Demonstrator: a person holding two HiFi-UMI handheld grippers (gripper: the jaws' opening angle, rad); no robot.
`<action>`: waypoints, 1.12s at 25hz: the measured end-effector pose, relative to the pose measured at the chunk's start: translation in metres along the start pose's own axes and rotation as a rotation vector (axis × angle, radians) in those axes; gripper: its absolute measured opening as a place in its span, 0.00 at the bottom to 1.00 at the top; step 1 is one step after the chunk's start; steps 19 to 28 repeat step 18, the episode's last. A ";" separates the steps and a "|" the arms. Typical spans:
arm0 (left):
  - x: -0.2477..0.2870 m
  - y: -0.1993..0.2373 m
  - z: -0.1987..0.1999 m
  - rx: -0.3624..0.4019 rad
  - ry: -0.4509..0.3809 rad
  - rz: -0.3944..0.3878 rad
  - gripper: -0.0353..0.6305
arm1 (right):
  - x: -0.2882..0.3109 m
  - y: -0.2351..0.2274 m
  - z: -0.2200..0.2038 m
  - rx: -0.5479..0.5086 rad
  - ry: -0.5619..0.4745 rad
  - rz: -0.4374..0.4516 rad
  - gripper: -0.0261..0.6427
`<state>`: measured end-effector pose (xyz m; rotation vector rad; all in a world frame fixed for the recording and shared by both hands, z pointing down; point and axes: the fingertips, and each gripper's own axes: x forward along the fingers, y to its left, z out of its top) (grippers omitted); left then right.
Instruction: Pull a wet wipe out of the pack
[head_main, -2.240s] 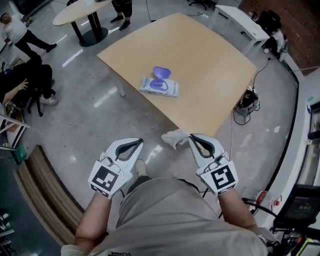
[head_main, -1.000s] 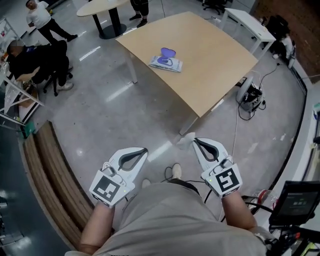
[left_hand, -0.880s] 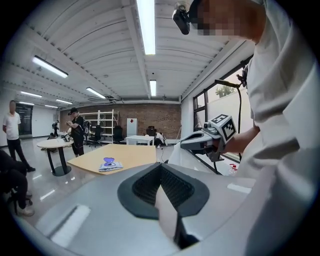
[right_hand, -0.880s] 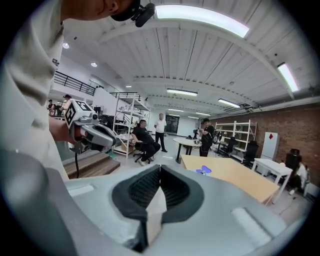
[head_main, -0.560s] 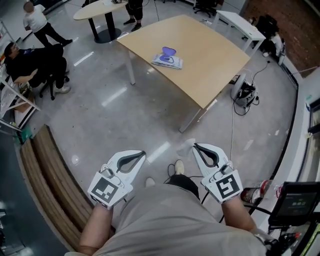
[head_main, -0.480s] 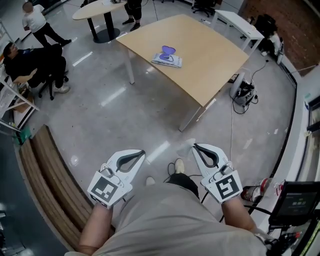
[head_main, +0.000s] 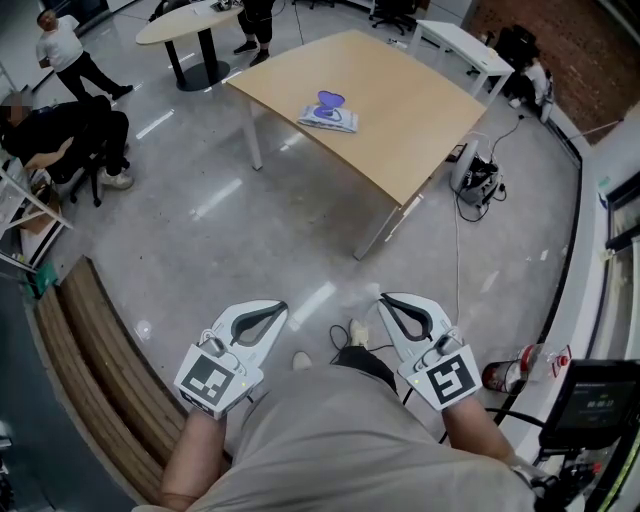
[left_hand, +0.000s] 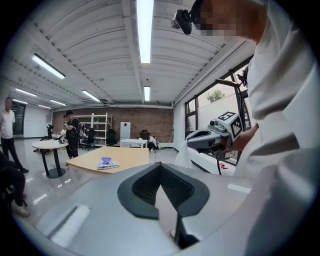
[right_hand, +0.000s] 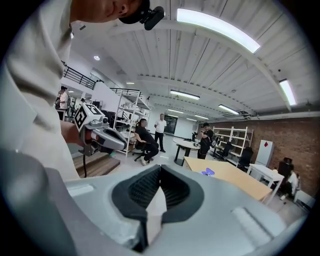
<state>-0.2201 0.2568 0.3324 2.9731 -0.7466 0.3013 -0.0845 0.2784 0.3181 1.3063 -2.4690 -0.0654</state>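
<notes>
Light wooden table (head_main: 420, 110) on white legs, standing on a polished grey floor (head_main: 230, 250). One wet wipe pack (head_main: 327, 120) lies flat on the top, toward its near-left edge, purple lid (head_main: 331, 99) flipped up. Black cables (head_main: 478, 188) lie on the floor by the table's right corner.
</notes>
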 end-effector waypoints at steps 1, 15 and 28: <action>-0.001 0.001 0.000 -0.007 0.002 0.000 0.06 | 0.002 0.001 0.002 -0.001 -0.002 0.003 0.04; -0.011 -0.002 -0.011 -0.017 0.008 0.030 0.06 | 0.008 0.011 0.005 -0.017 -0.001 0.046 0.04; -0.010 -0.002 -0.013 -0.022 0.012 0.035 0.06 | 0.008 0.010 0.006 -0.023 -0.012 0.052 0.04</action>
